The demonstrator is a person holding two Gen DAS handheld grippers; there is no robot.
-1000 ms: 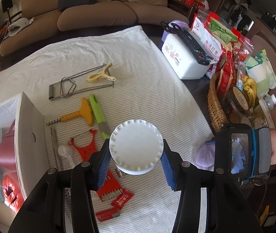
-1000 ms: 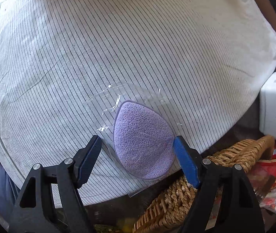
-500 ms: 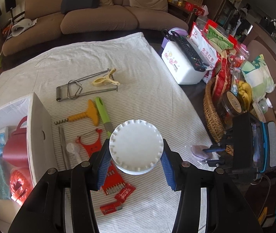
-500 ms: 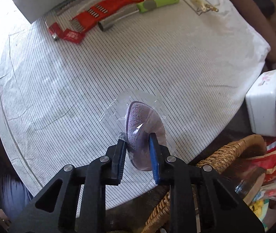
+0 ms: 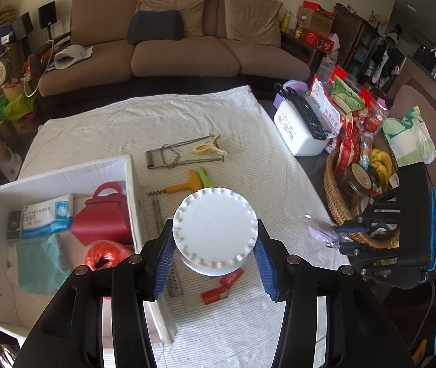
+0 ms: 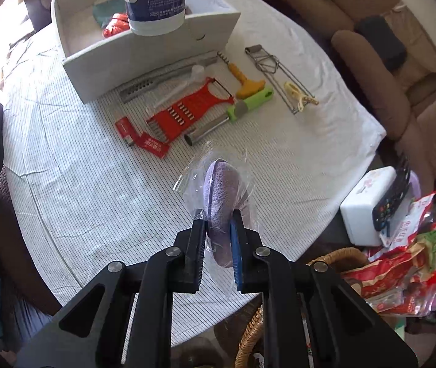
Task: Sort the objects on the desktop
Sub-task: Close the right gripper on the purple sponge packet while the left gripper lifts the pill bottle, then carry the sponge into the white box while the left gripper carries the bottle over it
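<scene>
My left gripper (image 5: pixel 214 251) is shut on a white jar with a notched lid (image 5: pixel 214 225) and holds it in the air beside the white box (image 5: pixel 135 190). The jar's labelled body (image 6: pixel 153 0) hangs over the box (image 6: pixel 144 52) in the right wrist view. My right gripper (image 6: pixel 218 233) is shut on a purple sponge in clear wrap (image 6: pixel 221 190), lifted above the striped cloth. It also shows in the left wrist view (image 5: pixel 337 236), holding the sponge (image 5: pixel 319 228) by the table's right edge.
On the cloth lie a red slicer (image 6: pixel 187 113), a green-handled peeler (image 6: pixel 242 107), a yellow corkscrew (image 6: pixel 242 82), wire tongs (image 6: pixel 276 70), red packets (image 6: pixel 144 141) and a metal grater (image 6: pixel 156 82). The box holds wipes (image 5: pixel 46 214), a red container (image 5: pixel 101 214), red twine. A wicker basket (image 5: pixel 334 196) stands right.
My right gripper closed on the wrapped sponge and lifted it off the cloth. My left gripper rose and drew back with the jar, so the box's inside came into view.
</scene>
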